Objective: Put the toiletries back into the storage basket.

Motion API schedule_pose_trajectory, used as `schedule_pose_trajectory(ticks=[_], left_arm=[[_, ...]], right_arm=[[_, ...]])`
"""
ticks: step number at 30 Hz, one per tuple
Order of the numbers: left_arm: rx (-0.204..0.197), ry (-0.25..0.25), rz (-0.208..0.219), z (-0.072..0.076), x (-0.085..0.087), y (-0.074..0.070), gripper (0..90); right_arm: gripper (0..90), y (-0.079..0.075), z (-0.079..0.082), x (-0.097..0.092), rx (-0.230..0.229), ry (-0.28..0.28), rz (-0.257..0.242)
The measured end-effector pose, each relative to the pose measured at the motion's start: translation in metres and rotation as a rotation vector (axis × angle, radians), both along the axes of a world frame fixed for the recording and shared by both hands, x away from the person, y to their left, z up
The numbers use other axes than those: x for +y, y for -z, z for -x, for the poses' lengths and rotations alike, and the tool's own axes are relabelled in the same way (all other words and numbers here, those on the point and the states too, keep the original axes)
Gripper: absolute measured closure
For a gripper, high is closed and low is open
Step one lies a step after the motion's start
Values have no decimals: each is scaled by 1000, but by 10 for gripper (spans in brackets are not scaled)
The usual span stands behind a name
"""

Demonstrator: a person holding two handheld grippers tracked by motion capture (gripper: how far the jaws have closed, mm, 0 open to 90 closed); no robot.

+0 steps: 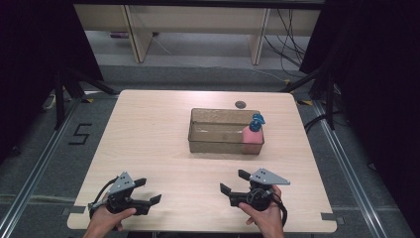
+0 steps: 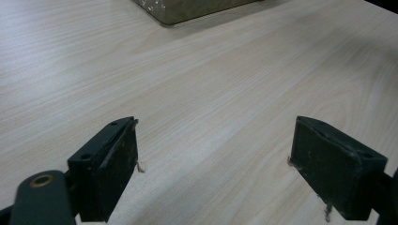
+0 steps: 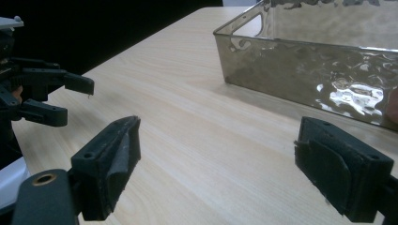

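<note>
A clear smoky plastic bin point(image 1: 208, 141) stands on the wooden table point(image 1: 148, 129), right of centre. Inside its right end stands a pink bottle with a blue cap point(image 1: 253, 133). My left gripper point(image 1: 148, 191) rests near the front left edge, jaws wide open, nothing between them. My right gripper point(image 1: 235, 182) sits at the front, right of centre, open and empty too. In the left gripper view the gripper point(image 2: 213, 168) faces bare wood, with a corner of the bin point(image 2: 187, 9) at the top. In the right gripper view the gripper point(image 3: 216, 173) looks at the bin's wall point(image 3: 305, 70), and the left gripper point(image 3: 70, 101) is at the far left.
A small dark round hole point(image 1: 240, 104) lies in the table behind the bin. Black stands and cables flank the table on both sides, and a pale bench stands on the floor beyond the far edge. Bare wood stretches between the grippers and the bin.
</note>
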State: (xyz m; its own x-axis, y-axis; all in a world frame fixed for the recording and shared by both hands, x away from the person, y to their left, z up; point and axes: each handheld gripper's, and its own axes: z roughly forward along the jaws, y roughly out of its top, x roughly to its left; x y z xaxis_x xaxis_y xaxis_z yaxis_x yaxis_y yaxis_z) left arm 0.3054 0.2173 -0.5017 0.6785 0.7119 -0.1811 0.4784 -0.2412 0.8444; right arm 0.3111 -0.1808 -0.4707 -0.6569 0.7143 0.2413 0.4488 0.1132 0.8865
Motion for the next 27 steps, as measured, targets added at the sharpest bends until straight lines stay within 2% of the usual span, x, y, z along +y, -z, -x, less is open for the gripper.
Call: schedule_pose_trajectory(ticks=[1, 2, 3, 6, 7, 8, 10, 11, 14, 17, 22, 23, 24, 25, 27], left_arm=[[-2, 4, 2, 0, 0, 0, 147], [-3, 7, 5, 1, -1, 0, 147], [0, 5, 5, 1, -1, 0, 147], [-3, 10, 7, 1, -1, 0, 147], [-3, 10, 7, 1, -1, 0, 147], [-4, 8, 12, 1, -1, 0, 147], [-3, 10, 4, 1, -1, 0, 147], [-5, 11, 5, 1, -1, 0, 147], [-3, 12, 6, 1, -2, 0, 147], [-6, 14, 11, 1, -2, 0, 147], [-8, 19, 7, 1, -2, 0, 147], [-8, 19, 7, 1, -2, 0, 147], [-8, 20, 6, 1, -2, 0, 147], [-8, 20, 6, 1, -2, 0, 147], [-9, 20, 7, 1, -2, 0, 147]], right_arm=[[153, 1, 2, 1, 22, 21, -7], [153, 2, 1, 0, 0, -3, 5], [153, 2, 2, -1, -2, -2, 14], [153, 4, 5, 0, 5, 12, 15], [153, 4, 6, 0, 19, -5, 8], [153, 5, 7, 0, 5, -3, 11], [153, 5, 10, 1, 9, -4, 21], [153, 6, 9, 2, -8, -11, 24], [153, 6, 12, 2, -1, -14, 28], [153, 8, 14, 3, -13, -26, 39], [153, 10, 19, 4, 16, -18, 45], [153, 11, 17, 2, -26, -24, 67], [153, 11, 17, 2, -26, -24, 67], [153, 11, 18, 3, -3, -28, 64], [153, 12, 20, 3, 13, -31, 65]])
